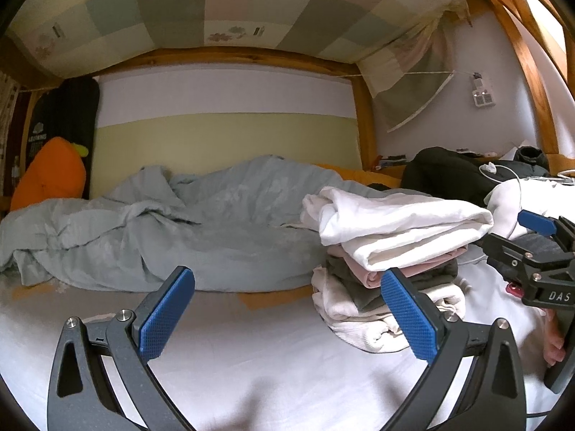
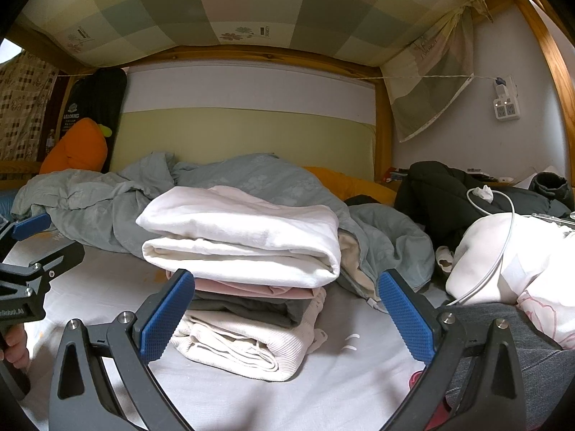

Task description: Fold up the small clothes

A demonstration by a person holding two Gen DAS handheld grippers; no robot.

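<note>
A stack of folded clothes (image 2: 248, 273) sits on the white bed sheet (image 2: 341, 388): a white piece on top (image 2: 244, 230), then pink, dark grey and a cream ribbed piece (image 2: 244, 344) at the bottom. In the left wrist view the stack (image 1: 388, 251) is to the right. My left gripper (image 1: 287, 316) is open and empty over bare sheet, left of the stack. My right gripper (image 2: 287, 316) is open and empty, just in front of the stack. Each gripper shows at the edge of the other's view: the right one (image 1: 539, 251) and the left one (image 2: 25, 251).
A crumpled grey-green duvet (image 1: 161, 230) lies behind. An orange cushion (image 1: 50, 176) leans at the far left. Black clothing (image 2: 449, 194), a white garment (image 2: 510, 251) and a white cable (image 2: 499, 251) lie at the right. Wooden bunk posts and a wall socket (image 2: 506, 107) stand at the right.
</note>
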